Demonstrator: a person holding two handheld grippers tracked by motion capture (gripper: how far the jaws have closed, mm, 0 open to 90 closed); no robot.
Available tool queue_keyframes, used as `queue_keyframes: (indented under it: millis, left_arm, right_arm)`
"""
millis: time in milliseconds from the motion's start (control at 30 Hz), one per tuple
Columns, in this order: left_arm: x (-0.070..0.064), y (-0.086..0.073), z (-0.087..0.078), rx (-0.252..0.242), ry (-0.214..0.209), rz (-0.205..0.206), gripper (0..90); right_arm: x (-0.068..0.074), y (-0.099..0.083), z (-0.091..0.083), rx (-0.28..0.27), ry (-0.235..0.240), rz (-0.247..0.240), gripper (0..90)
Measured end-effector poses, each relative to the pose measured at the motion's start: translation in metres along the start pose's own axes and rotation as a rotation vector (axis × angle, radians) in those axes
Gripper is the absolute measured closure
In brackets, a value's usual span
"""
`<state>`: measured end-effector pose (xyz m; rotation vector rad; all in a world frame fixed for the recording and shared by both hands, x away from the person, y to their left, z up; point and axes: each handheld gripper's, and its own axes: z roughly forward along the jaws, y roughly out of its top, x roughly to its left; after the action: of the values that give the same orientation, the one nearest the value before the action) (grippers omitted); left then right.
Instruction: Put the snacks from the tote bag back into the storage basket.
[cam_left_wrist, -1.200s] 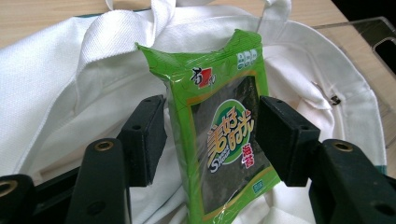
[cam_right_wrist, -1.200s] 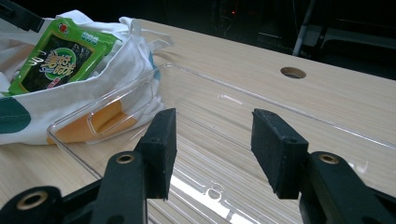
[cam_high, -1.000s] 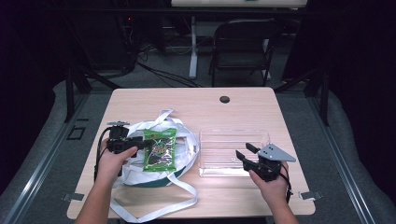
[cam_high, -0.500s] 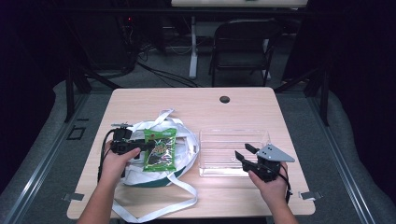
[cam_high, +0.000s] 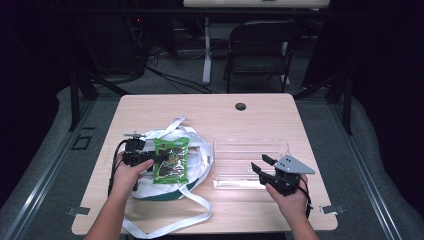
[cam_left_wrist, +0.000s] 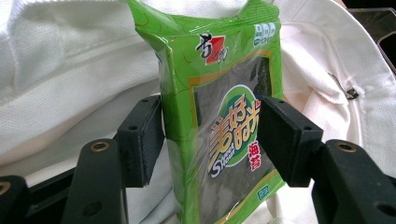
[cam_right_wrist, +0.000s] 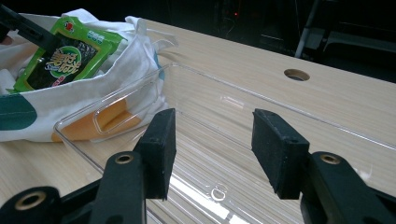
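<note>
Clearly pinched between the pads of the left gripper (cam_left_wrist: 210, 135): one green seaweed snack packet (cam_left_wrist: 219, 107), held by its long edges and standing on end over the white cloth bag (cam_left_wrist: 65, 70). Seen from the high view as lying over the mouth of that bag (cam_high: 195, 172), at the left half of the table (cam_high: 260, 117), with the left gripper (cam_high: 152, 159) reaching in from the packet's left side. Jaws closed only as far as the packet's width, each pad touching a green edge.

Over on the right, one clear plastic bin (cam_high: 250, 160), empty, just beside the bag. Right gripper (cam_high: 264, 170) poised at the bin's near right corner, jaws spread wide with nothing between them; the same wide gap in the right gripper view (cam_right_wrist: 210, 144), looking across the bin floor (cam_right_wrist: 219, 154) toward the packet (cam_right_wrist: 60, 56).

Likely trouble: slick film and a soft, flat pack, so slipping or folding under an edge grip, especially if swung quickly toward the bin. Possible snag on the bag's long white straps (cam_high: 165, 227), which loop across the table's near edge. Light bin liable to skid if bumped by a jaw.

Count: one packet, one bag, one bin, two grippers, one round hole (cam_high: 240, 106) in the tabletop.
</note>
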<state>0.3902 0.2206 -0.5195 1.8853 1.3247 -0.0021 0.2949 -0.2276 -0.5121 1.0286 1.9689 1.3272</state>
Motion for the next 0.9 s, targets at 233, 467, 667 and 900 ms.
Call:
queue_keyframes:
  millis: [233, 467, 667, 900]
  left_arm:
    - [0.005, -0.002, 0.004, 0.005, -0.007, -0.023, 41.2]
    - [0.006, -0.004, 0.011, 0.023, -0.013, -0.014, 42.9]
    - [0.005, -0.005, 0.014, 0.031, -0.022, 0.000, 45.6]
    - [0.005, -0.005, 0.016, 0.034, -0.017, 0.003, 47.3]
  right_arm:
    - [0.000, 0.000, 0.000, -0.002, 0.001, 0.000, 49.9]
    - [0.001, -0.001, 0.000, -0.001, -0.001, 0.002, 49.9]
    - [0.001, -0.001, 0.000, -0.002, -0.001, 0.001, 49.9]
    - [0.000, -0.001, 0.000, 0.003, 0.001, -0.002, 49.8]
